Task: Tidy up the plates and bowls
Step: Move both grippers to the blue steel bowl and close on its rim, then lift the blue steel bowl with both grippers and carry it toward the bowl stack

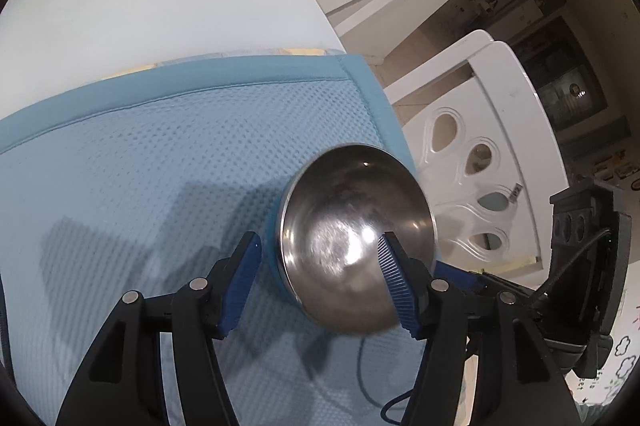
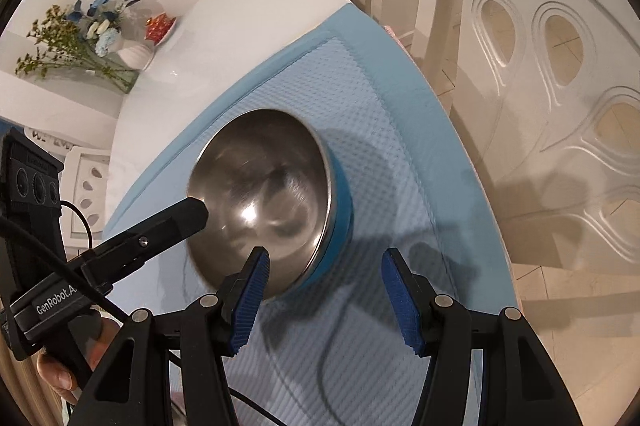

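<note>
Your steel bowl (image 1: 356, 238) sits low and right of centre in the left wrist view, on the blue mat (image 1: 160, 162) near its edge, so the padding cushions it on the white desk (image 1: 160, 6). Your left hand-held gripper (image 1: 318, 282) stands apart, one finger over the bowl's inside and one outside, nothing clamped. Your right hand-held gripper (image 2: 326, 296) is apart too, straddling the rim (image 2: 326, 226), likely for a rim grasp.

Steel bowl (image 1: 356, 238) silver with blue outer shell, on a light-blue waffle-weave mat (image 1: 160, 166) with plain darker-blue border, over a glossy white table (image 1: 160, 6); gripper pads (image 2: 250, 300) ribbed royal blue on black arms; white cut-out chairs (image 1: 472, 166) right.
</note>
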